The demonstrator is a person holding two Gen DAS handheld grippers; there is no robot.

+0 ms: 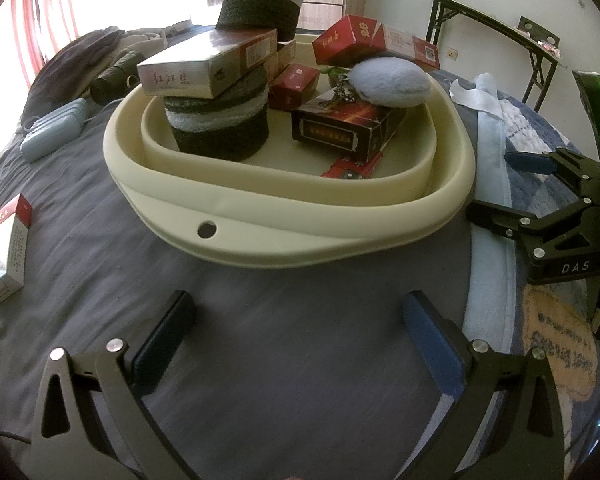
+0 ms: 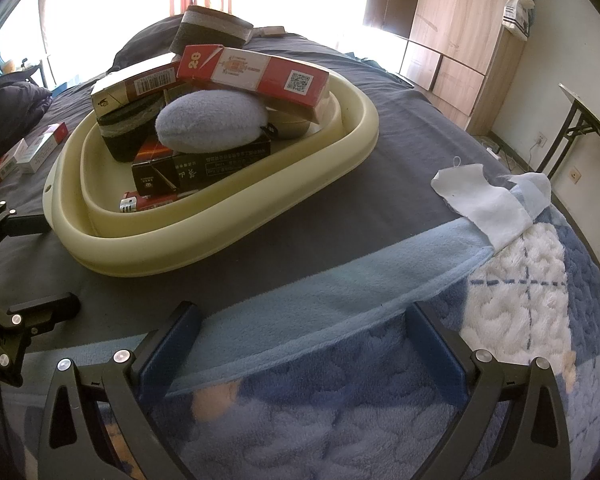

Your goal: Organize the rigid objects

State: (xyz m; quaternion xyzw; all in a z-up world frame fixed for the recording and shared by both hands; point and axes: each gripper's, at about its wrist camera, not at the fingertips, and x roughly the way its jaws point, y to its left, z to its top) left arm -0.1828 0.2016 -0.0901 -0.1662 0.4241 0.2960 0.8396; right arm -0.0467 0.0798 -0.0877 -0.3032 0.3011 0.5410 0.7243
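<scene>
A cream plastic basin (image 1: 260,216) (image 2: 356,148) stands on the dark bed sheet. It holds several cartons: a red-and-white carton (image 1: 380,42) (image 2: 256,74), a brown-and-white carton (image 1: 208,66), a black carton (image 1: 344,126) (image 2: 204,164), a small red box (image 1: 294,84), plus two woven baskets (image 1: 220,124) and a blue plush pad (image 1: 392,82) (image 2: 212,120). A red-and-white box (image 1: 8,248) lies on the sheet at left, outside the basin. My left gripper (image 1: 296,320) is open and empty over the sheet in front of the basin. My right gripper (image 2: 302,332) is open and empty over the blue blanket; it also shows in the left wrist view (image 1: 500,184).
A blue-and-white fleece blanket (image 2: 520,300) covers the bed's right side. A pale blue case (image 1: 54,130) and dark clothes (image 1: 80,56) lie at far left. More small boxes (image 2: 40,148) lie left of the basin. A folding table (image 1: 500,24) and wardrobe (image 2: 452,32) stand beyond.
</scene>
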